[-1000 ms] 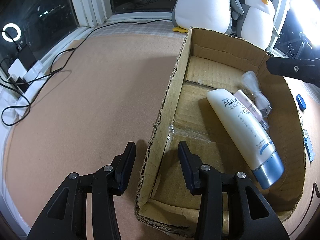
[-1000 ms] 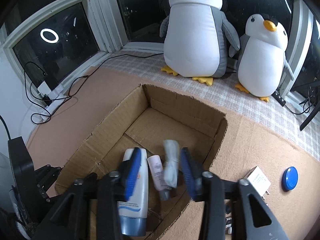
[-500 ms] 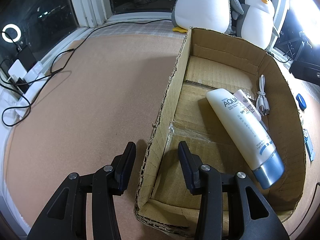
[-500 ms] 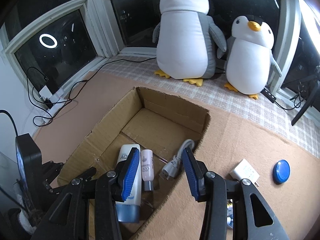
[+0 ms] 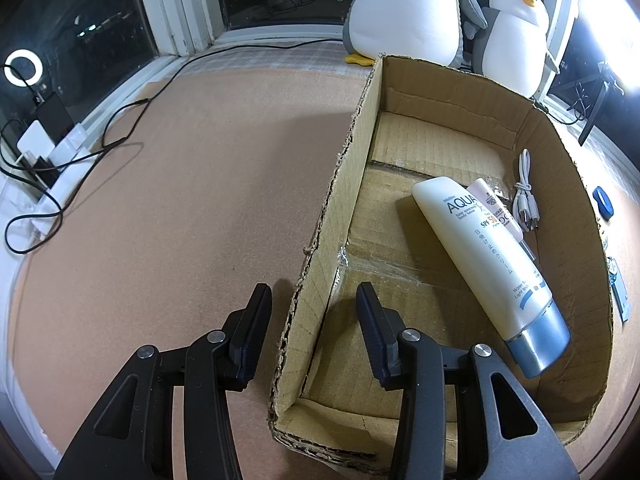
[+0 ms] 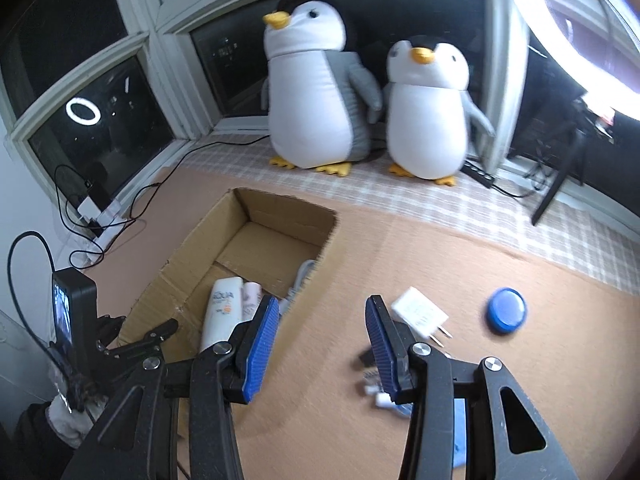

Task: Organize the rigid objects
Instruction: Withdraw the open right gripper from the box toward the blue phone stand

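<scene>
A cardboard box (image 5: pixel 332 208) (image 6: pixel 188 260) lies on the tan mat. Inside it are a white lotion tube (image 5: pixel 488 256) (image 6: pixel 222 312), a small pink tube (image 5: pixel 496 208) and a white cable (image 5: pixel 526 196). My left gripper (image 5: pixel 314 328) is open and straddles the box's left wall. My right gripper (image 6: pixel 320 344) is open and empty, right of the box. A white charger plug (image 6: pixel 420 314) and a blue round lid (image 6: pixel 506 314) lie on the mat beyond it. Small items (image 6: pixel 380 394) lie partly hidden under its right finger.
Two plush penguins (image 6: pixel 316 100) (image 6: pixel 428 112) stand at the back by the window. Black cables and a power strip (image 5: pixel 44 156) lie at the left edge. A ring light (image 6: pixel 576 20) and a stand leg (image 6: pixel 556 188) are at the right.
My right gripper let go of the white cable, which now lies in the box, then opened wider and moved right, over the mat. The left gripper has not moved.
</scene>
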`<state>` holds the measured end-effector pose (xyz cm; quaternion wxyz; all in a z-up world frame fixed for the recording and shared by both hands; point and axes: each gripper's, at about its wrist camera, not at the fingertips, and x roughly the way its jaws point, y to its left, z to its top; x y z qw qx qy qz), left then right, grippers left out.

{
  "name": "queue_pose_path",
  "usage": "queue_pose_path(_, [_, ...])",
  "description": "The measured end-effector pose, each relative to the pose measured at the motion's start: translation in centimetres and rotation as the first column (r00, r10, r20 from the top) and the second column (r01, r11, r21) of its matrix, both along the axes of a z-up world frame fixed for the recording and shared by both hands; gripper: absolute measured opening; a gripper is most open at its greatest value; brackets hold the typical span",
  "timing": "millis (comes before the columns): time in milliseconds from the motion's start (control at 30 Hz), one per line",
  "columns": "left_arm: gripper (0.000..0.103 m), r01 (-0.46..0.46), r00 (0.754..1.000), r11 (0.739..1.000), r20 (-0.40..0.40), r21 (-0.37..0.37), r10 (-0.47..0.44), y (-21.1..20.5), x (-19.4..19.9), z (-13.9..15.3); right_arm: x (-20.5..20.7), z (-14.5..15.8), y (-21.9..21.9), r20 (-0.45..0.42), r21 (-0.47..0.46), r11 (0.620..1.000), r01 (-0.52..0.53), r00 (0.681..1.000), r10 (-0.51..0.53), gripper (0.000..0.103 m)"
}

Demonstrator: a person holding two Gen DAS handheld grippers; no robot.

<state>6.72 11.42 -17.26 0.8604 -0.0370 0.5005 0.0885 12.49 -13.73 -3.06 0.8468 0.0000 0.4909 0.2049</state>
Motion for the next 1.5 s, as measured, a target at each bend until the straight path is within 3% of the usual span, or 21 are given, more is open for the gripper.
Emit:
queue_pose_path(267, [0.042, 0.001, 1.000, 1.000, 0.000, 0.003, -0.001, 0.0, 0.0, 0.1, -1.2, -0.4, -5.0, -0.017, -0.033, 0.997, 0.074, 0.997, -0.074, 0.042])
queue_pose_path(700, [0.042, 0.004, 1.000, 1.000, -0.003, 0.016, -0.004, 0.0, 0.1, 0.1, -3.2, -4.4, -10.3, -0.090, -0.107, 0.985, 0.134, 0.985, -0.144, 0.042])
queue_pose_path(1133, [0.042, 0.004, 1.000, 1.000, -0.006, 0.029, -0.004, -0.2, 0.1, 0.1, -5.7, -8.2, -10.0, -0.066, -0.167, 0.984, 0.068, 0.995, -0.080, 0.042])
queue_pose_path(1500, [0.042, 0.004, 1.000, 0.999, -0.008, 0.034, -0.004, -0.4, 0.1, 0.0, -5.7, -10.0, -10.3, -0.064, -0.189, 0.979, 0.074, 0.994, -0.088, 0.042])
